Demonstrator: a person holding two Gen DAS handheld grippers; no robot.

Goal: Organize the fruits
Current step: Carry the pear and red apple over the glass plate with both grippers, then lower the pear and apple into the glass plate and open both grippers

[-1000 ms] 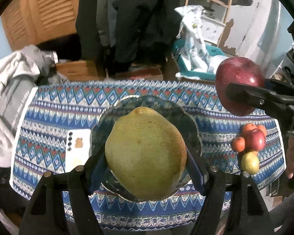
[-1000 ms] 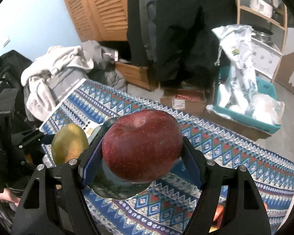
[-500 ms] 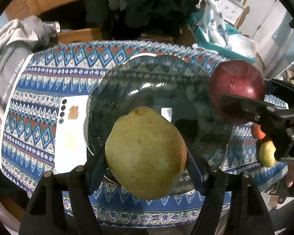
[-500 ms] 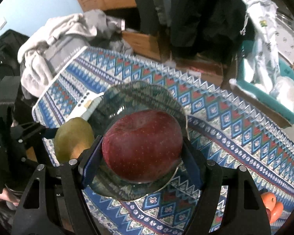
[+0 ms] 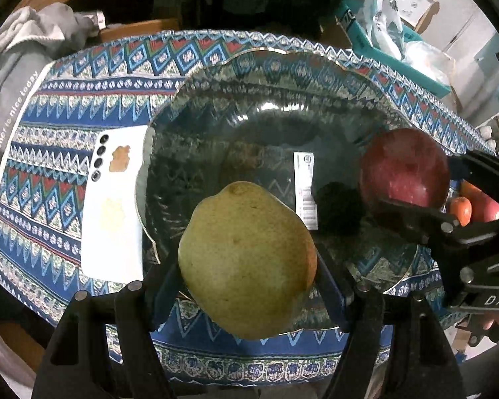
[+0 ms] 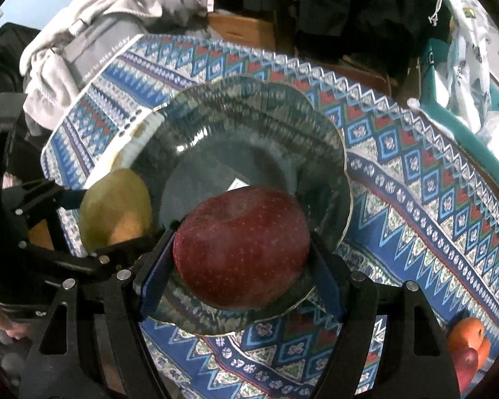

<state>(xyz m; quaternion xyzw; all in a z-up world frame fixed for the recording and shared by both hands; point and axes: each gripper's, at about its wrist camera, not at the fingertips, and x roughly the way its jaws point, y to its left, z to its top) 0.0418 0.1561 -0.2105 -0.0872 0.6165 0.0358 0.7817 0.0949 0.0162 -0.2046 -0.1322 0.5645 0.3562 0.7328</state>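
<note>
Left wrist view shows the left gripper (image 5: 246, 266) clamped on a large yellow-green mango (image 5: 246, 259), its blue-padded fingers pressing both flanks. The mango's long axis runs roughly away from the camera, stem end far, and it hangs over the near rim of the dark scalloped glass bowl (image 5: 266, 76), which sits on the blue patterned tablecloth (image 5: 66, 106). A white smartphone (image 5: 113, 206) lies just left of the bowl, partly tucked under its rim.

Right wrist view shows the right gripper (image 6: 241, 259) closed on a round dark-red apple (image 6: 241, 249), held over the bowl's near side. From the left camera the apple sits over the bowl's right part.

Both fruits lie above the bowl; its hollow is straight below and slightly ahead of each. How high either hangs above the glass is hard to judge, perhaps close. A small pile of orange and red fruits (image 6: 465, 342) waits on the cloth, to the right of the bowl.
</note>
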